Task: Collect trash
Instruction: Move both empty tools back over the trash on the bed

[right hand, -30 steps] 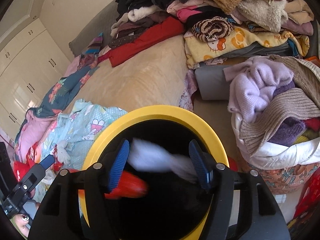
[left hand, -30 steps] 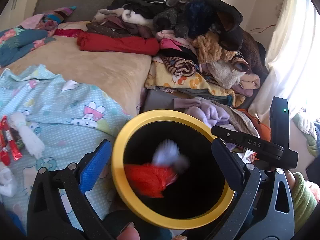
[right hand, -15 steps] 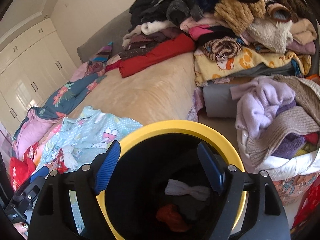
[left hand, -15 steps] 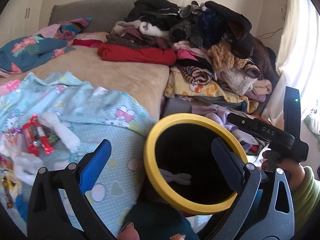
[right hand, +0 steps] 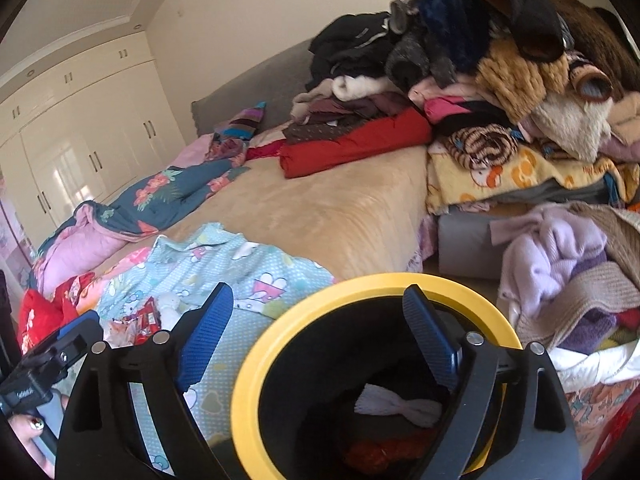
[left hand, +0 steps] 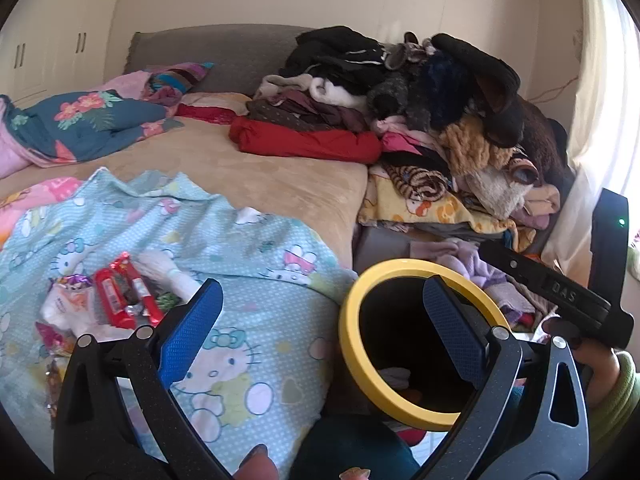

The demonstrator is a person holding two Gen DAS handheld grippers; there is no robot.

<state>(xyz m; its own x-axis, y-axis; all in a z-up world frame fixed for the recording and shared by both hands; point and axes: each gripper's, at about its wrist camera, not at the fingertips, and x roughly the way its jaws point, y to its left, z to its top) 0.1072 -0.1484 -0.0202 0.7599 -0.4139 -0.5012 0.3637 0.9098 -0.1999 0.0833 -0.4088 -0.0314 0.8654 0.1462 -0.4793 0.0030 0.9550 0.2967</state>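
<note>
Both tongs lifted back from yellow-rimmed bin (right hand: 280, 320), right tongs (right hand: 316, 332) just opening, empty, left tongs (left hand: 320, 324) wide, empty

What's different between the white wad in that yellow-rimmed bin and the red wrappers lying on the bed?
The white paper wad lies at the bottom of the yellow-rimmed bin; the red wrappers lie out on the Hello Kitty sheet. The wad is plain, matte white and twisted at its middle; the wrappers are glossy red with printing, and lie in a heap with other litter. Both look like trash.
</note>
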